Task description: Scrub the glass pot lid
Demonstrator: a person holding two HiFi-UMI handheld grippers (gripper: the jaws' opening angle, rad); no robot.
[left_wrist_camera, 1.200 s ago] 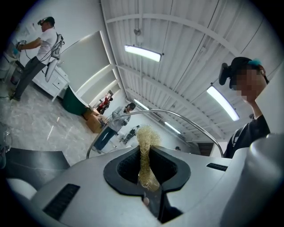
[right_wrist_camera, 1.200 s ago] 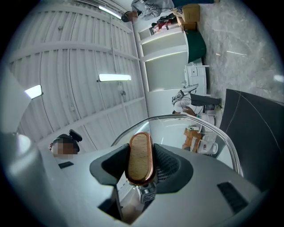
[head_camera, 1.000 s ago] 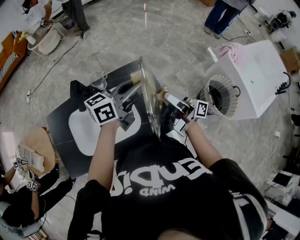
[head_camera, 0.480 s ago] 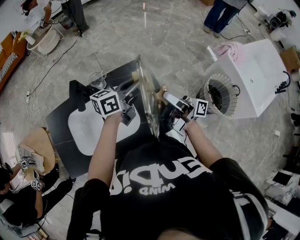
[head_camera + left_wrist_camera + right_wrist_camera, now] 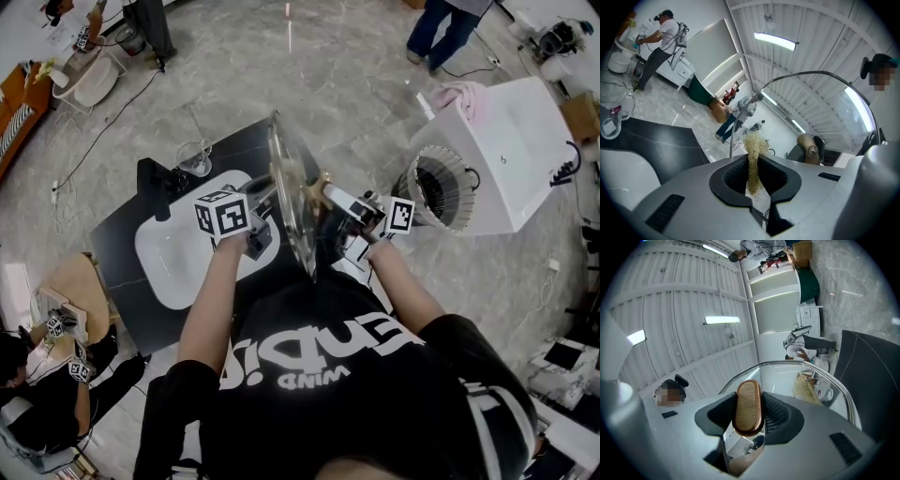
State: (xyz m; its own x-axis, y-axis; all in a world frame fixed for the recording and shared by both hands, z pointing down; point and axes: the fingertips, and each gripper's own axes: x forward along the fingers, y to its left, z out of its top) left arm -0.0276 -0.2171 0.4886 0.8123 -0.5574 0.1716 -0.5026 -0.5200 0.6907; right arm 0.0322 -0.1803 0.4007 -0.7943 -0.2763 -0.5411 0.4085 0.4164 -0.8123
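The left gripper [image 5: 754, 177] has its jaws closed on a straw-coloured scrubber [image 5: 752, 149], seemingly touching the glass pot lid [image 5: 284, 187], which stands on edge above the desk [image 5: 122, 234]. The right gripper [image 5: 749, 416] has its jaws clamped on the lid's wooden knob [image 5: 748, 399].

Glass pot lid [image 5: 286, 202] stands on edge above the right end of a countertop [image 5: 122, 234]. Just left of the lid, the left gripper [image 5: 752, 180] has a fibre scrubber [image 5: 753, 145] between its jaws, pointing at the lid's face. Just right of the lid, the right gripper [image 5: 749, 416] clasps the lid's knob [image 5: 747, 401]. A sink [image 5: 169, 258] lies in the countertop left of the lid, with a tap [image 5: 150, 187] and a glass jug [image 5: 194, 157] behind it. Well right of the lid sits a drum machine [image 5: 506, 159] with a cloth [image 5: 459, 98] on top.
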